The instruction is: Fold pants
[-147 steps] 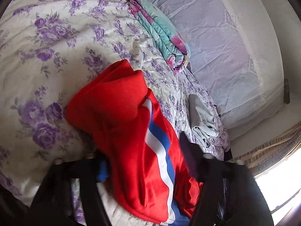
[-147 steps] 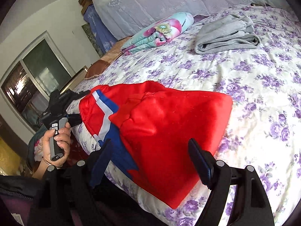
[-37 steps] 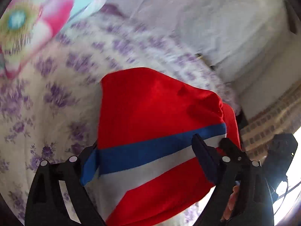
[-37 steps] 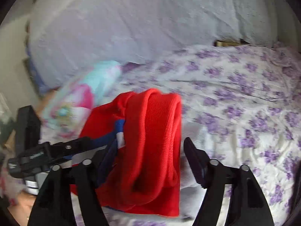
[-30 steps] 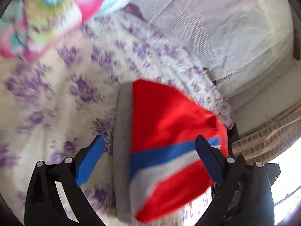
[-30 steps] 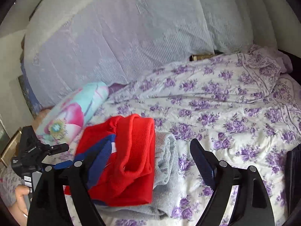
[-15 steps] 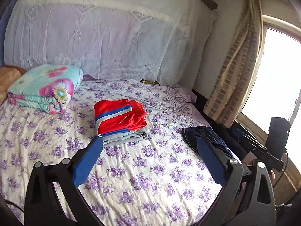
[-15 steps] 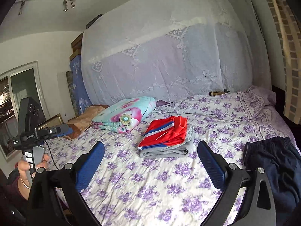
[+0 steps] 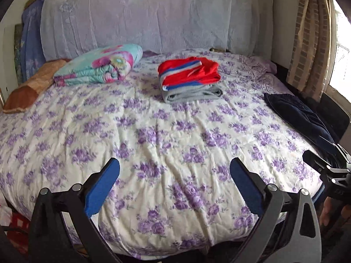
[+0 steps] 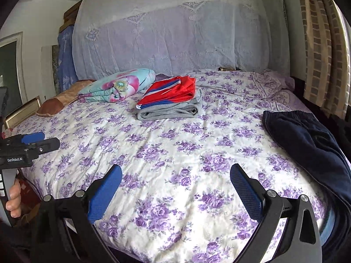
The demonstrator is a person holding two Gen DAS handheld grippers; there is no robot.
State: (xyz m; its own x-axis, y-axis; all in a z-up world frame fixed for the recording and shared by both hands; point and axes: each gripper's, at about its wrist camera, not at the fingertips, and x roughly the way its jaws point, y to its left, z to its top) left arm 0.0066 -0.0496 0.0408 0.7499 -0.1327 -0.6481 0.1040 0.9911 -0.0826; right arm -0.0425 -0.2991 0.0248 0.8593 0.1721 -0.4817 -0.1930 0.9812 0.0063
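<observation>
Red pants [image 9: 188, 71] now stacked, released

My left gripper [image 9: 174, 188] has two black skeletal finger arms, each tipped with a blue textured pad [image 9: 103, 187] and fixed with silver round-head screws at the joints. My right gripper [image 10: 175, 189] is built the same: black frame, triangular cut-outs, blue pads [image 10: 246, 194]. Seen from the right wrist view, the left unit's black body carries white "GenRobot.AI" lettering. My left hand [image 10: 13, 201] shows bare skin on a grey handle.
</observation>
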